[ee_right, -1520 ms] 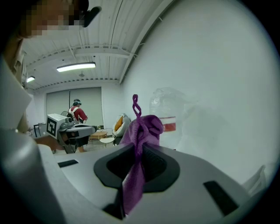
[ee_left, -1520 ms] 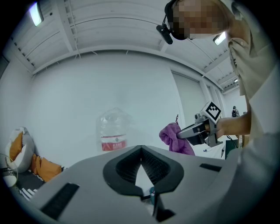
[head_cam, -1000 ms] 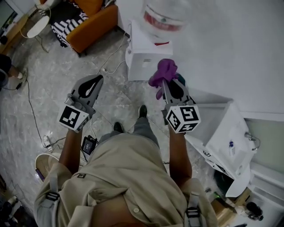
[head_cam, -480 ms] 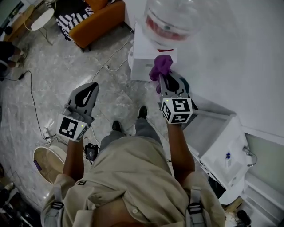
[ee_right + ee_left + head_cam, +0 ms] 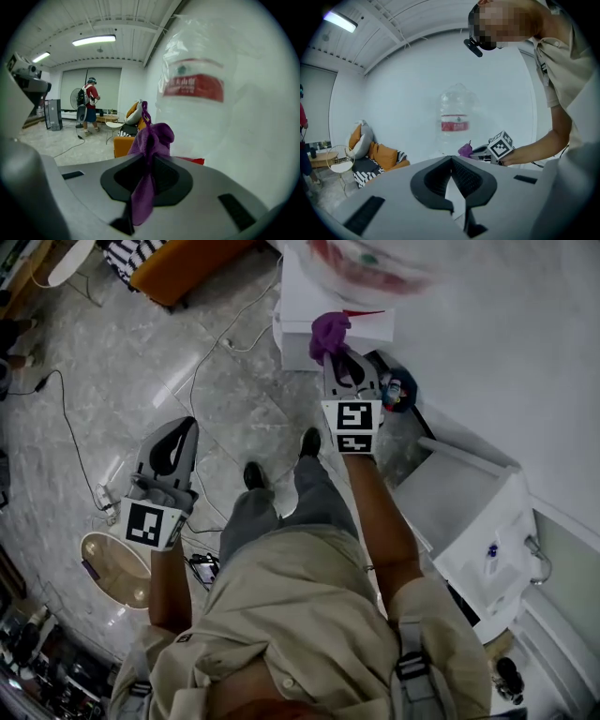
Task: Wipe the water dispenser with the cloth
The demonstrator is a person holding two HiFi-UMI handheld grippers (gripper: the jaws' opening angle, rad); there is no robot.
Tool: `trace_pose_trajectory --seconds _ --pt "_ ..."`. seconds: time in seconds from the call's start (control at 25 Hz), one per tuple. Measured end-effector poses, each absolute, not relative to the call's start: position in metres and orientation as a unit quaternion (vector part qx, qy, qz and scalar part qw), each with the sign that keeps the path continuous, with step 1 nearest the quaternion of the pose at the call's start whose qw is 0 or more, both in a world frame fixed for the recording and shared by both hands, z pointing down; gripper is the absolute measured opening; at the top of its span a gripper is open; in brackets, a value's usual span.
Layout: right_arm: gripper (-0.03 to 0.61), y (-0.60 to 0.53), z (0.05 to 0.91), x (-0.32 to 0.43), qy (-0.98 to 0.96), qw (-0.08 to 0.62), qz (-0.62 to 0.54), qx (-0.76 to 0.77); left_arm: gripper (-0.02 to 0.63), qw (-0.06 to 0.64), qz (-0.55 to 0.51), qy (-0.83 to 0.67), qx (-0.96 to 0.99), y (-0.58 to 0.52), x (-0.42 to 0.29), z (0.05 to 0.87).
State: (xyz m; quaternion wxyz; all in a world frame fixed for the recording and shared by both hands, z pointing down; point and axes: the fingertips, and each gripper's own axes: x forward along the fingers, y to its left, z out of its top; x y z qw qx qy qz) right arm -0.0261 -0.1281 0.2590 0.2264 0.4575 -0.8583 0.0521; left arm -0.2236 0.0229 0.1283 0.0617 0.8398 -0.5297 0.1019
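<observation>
The water dispenser (image 5: 302, 307) stands on the pale marble floor (image 5: 141, 371) against a white wall, straight ahead of the person. It has a white, box-shaped body with a red strip along its top front edge. A clear plastic bottle (image 5: 201, 89) with a red label sits upturned on top.

The cloth (image 5: 328, 332) is purple and bunched into a soft lump. It lies right at the dispenser's upper front edge, just below the bottle; whether it touches the surface cannot be told. The right gripper (image 5: 341, 358) is reached forward towards the dispenser. In the right gripper view its jaws are closed tight on the cloth (image 5: 150, 140): the bulk stands up past the tips and a loose tail hangs back between the pads.

The left gripper (image 5: 180, 432) hangs lower and well to the left over bare floor, apart from the dispenser. In the left gripper view (image 5: 451, 164) its jaws meet at the tips with nothing between them.

An orange sofa (image 5: 183, 261) stands left of the dispenser, and a cable (image 5: 202, 367) trails across the floor between them. A white cabinet (image 5: 469, 521) stands at the person's right.
</observation>
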Motion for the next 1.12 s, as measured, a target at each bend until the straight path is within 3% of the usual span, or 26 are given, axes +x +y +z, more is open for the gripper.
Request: trace_pose_trajectory --seconds 0.28,0.6,0.84,1.12 --pt "0.060 -0.153 0.349 -0.055 -0.853 0.294 0.003 0.431 0.015 0.094 0.125 -0.517 0.842 0.013 -0.217 0.181" --pt "0.060 -0.168 0.397 -0.076 -0.859 0.295 -0.001 0.418 0.015 0.106 0.137 -0.511 0.842 -0.006 -0.207 0.212" --pt "0.060 -0.181 0.407 -0.020 -0.844 0.295 -0.008 0.447 0.015 0.116 0.146 -0.487 0.853 -0.018 -0.184 0.231" --pt "0.060 -0.204 0.429 0.123 -0.757 0.299 0.056 0.578 0.016 0.121 0.154 -0.461 0.866 -0.027 -0.158 0.250"
